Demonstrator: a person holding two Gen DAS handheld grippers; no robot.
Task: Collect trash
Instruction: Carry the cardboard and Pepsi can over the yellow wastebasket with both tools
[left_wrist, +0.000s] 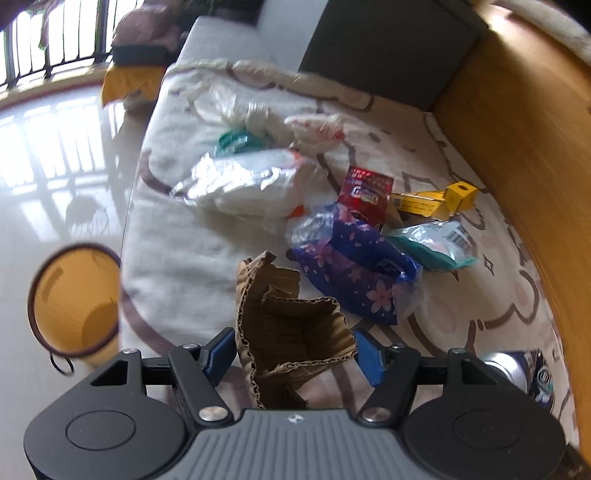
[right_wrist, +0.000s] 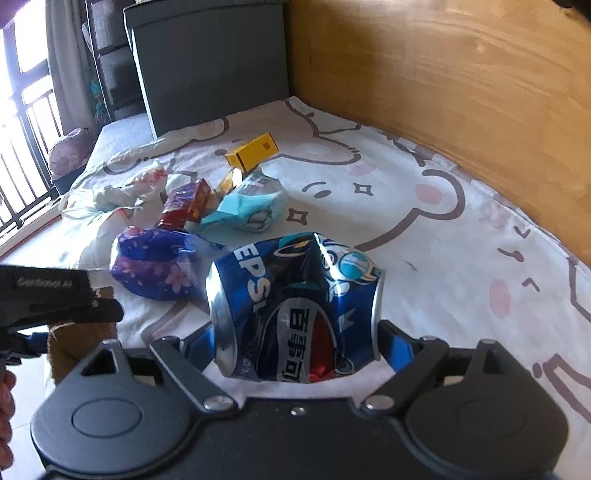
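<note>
A torn piece of brown corrugated cardboard (left_wrist: 291, 332) stands between the blue pads of my left gripper (left_wrist: 295, 350), which is shut on it at the near edge of the bed. My right gripper (right_wrist: 295, 339) is shut on a crushed blue Pepsi can (right_wrist: 295, 295), held sideways just above the sheet; the can (left_wrist: 517, 373) also shows at the lower right of the left wrist view. Loose trash lies on the bed: a purple flowered wrapper (left_wrist: 354, 273) (right_wrist: 159, 262), a red packet (left_wrist: 365, 195), a teal packet (left_wrist: 432, 243), a yellow box (right_wrist: 255, 151) and white plastic bags (left_wrist: 243, 184).
An orange waste bin (left_wrist: 74, 302) stands open on the shiny floor to the left of the bed. A wooden headboard (right_wrist: 443, 74) borders the bear-print sheet (right_wrist: 443, 240) on the right. A dark cabinet (right_wrist: 210, 62) stands at the far end. The left tool's body (right_wrist: 55, 302) shows at the left edge.
</note>
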